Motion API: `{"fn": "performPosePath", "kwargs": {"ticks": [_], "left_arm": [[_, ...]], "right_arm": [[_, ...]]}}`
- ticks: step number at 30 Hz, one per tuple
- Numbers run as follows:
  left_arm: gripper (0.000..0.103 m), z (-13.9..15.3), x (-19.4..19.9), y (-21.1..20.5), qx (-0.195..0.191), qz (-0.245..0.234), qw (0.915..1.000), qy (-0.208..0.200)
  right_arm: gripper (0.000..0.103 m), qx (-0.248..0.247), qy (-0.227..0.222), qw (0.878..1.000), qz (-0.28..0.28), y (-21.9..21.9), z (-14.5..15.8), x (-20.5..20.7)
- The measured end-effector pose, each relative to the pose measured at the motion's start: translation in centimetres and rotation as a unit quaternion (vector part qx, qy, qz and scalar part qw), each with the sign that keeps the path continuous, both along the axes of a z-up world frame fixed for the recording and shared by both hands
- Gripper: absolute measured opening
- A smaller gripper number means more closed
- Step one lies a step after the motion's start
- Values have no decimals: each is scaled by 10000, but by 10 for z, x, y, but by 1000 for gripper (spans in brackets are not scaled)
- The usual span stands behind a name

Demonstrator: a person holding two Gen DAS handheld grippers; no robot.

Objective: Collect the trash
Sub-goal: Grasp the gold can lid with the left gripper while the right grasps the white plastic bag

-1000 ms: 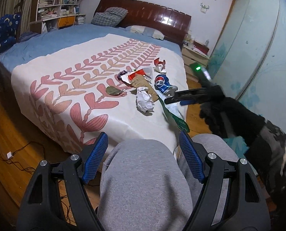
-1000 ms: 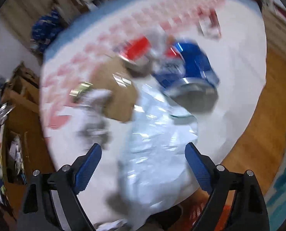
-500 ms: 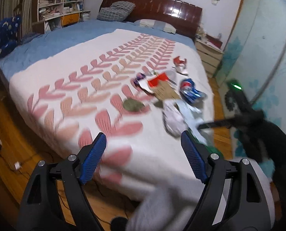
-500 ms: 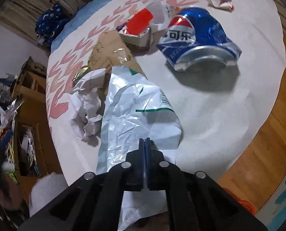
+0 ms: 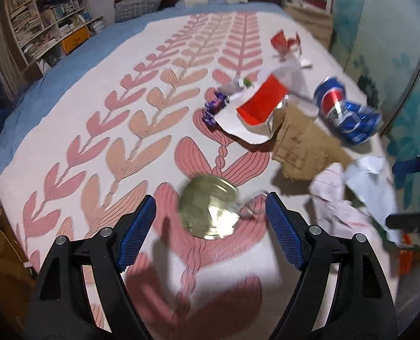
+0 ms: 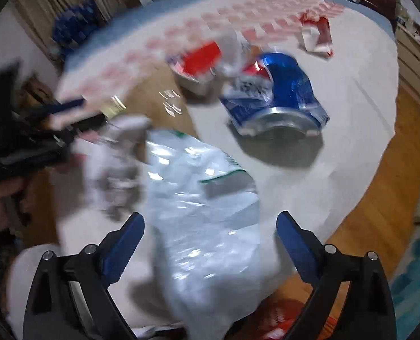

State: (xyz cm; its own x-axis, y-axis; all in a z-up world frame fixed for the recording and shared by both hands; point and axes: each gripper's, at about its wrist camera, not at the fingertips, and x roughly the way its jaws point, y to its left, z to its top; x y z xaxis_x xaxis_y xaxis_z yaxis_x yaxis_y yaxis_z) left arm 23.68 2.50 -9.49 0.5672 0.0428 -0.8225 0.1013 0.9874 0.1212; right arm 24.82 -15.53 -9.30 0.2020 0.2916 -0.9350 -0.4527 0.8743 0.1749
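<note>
Bedspread (image 5: 68,153) littered near corner. Left gripper (image 5: 210,221) gaping over gold lid (image 5: 208,208), not touching. Right gripper (image 6: 210,243) just reopened, straddling bag (image 6: 207,215), unclamped. Risk: lid skidding on soft fabric, bag sliding off edge.

blur: crumpled paper (image 6: 116,153) smeared (print unreadable) | cut off: orange item (image 6: 283,316) at bottom edge

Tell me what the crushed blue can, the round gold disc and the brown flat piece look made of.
Crushed blue can: thin metal, likely aluminium; dented, bare shiny rim. Round gold disc: probably a metal lid, glossy gold sheen, though blurred. Brown flat piece: cardboard, matte with torn edges.
</note>
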Motion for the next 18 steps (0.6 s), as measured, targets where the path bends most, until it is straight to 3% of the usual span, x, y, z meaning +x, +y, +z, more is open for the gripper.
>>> {"fn": "performPosePath", "kwargs": {"ticks": [2, 4, 5, 6, 8, 12, 18], "left_arm": [[79, -13, 10, -3, 16, 2, 9997, 247], [79, -17, 14, 3, -281, 131, 9991, 294], [78, -18, 16, 9, -493, 241, 9980, 315], [72, -20, 19, 15, -705, 383, 9961, 381], [50, -20, 22, 24, -850, 585, 9938, 409], [46, -17, 17, 29, -1070, 629, 9912, 452], [45, -4, -8, 36, -1591, 750, 9842, 227]], "right_arm": [[74, 69, 94, 9999, 27, 1, -2, 5], [67, 141, 156, 9998, 71, -1, -1, 6], [56, 198, 172, 9996, 113, -1, 1, 5], [35, 309, 223, 9991, 193, -2, 3, 4], [22, 371, 229, 9988, 211, -5, 7, 3], [11, 748, 240, 9969, 85, -18, 16, 0], [10, 1410, 169, 9898, -122, -48, 36, -13]]}}
